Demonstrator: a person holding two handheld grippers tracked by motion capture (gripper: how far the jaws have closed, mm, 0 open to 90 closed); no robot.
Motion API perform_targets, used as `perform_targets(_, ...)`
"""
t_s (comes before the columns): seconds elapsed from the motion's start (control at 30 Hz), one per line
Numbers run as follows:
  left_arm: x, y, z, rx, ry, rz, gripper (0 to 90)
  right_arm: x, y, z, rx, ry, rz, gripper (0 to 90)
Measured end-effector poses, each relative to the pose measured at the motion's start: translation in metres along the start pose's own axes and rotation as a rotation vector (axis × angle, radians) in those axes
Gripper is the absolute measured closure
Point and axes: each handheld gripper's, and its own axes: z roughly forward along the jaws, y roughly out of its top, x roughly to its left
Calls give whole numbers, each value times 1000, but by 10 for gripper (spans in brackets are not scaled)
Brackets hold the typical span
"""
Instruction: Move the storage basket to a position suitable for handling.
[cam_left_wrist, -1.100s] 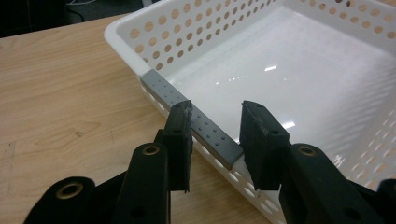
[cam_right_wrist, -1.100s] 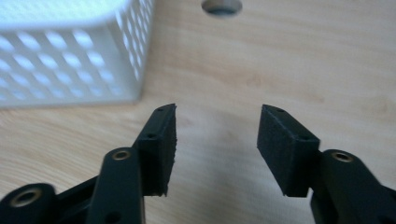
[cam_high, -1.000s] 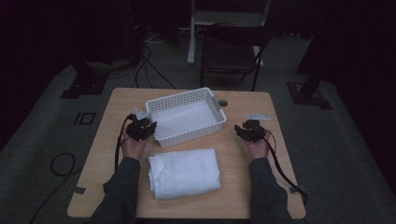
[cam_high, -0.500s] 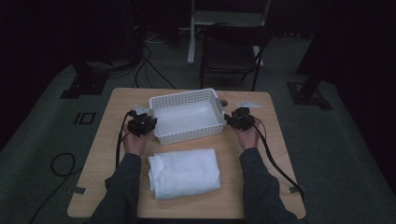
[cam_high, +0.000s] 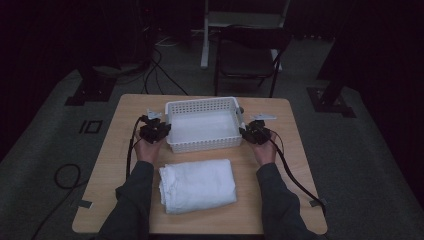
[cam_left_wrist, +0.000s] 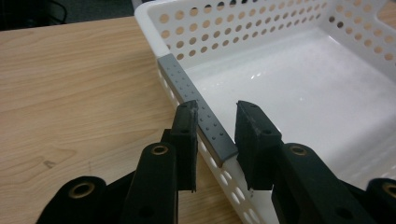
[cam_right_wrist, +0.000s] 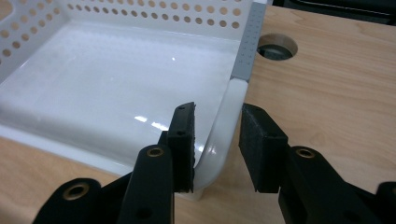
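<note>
A white perforated basket (cam_high: 202, 104) stands empty at the back middle of the wooden table (cam_high: 295, 165). My left gripper (cam_high: 162, 131) is shut on its left wall, the pads either side of a grey strip (cam_left_wrist: 196, 100) on the rim (cam_left_wrist: 215, 116). My right gripper (cam_high: 246, 132) straddles the right wall near the front corner (cam_right_wrist: 217, 116). Its jaws have just been closing, and the pads press on the wall. A second grey strip (cam_right_wrist: 247, 46) runs along that rim farther off. A folded white towel (cam_high: 197, 185) lies in front of the basket, between the forearms.
A round hole (cam_right_wrist: 278, 46) is cut in the tabletop right of the basket. A dark chair (cam_high: 247, 55) stands behind the table. Cables (cam_high: 300, 185) trail from both grippers over the table. The room around is dark.
The right hand has moved left from the table's right part onto the basket's right wall. The basket, skewed before, now sits square to the table. The left hand has stayed at the left wall.
</note>
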Motion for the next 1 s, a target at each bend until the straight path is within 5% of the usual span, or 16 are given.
perform_targets(0.3, -8, 4, 5, 16, 8, 23, 701, 6, -13, -20, 4, -17, -16, 659)
perform_targets(0.77, -11, -2, 5, 21, -15, 32, 648, 8, -18, -27, -1, -32, -28, 653)
perform_targets(1.0, -9, -4, -15, -22, -1, 17, 537, 9, -17, -36, -38, -52, -36, 560)
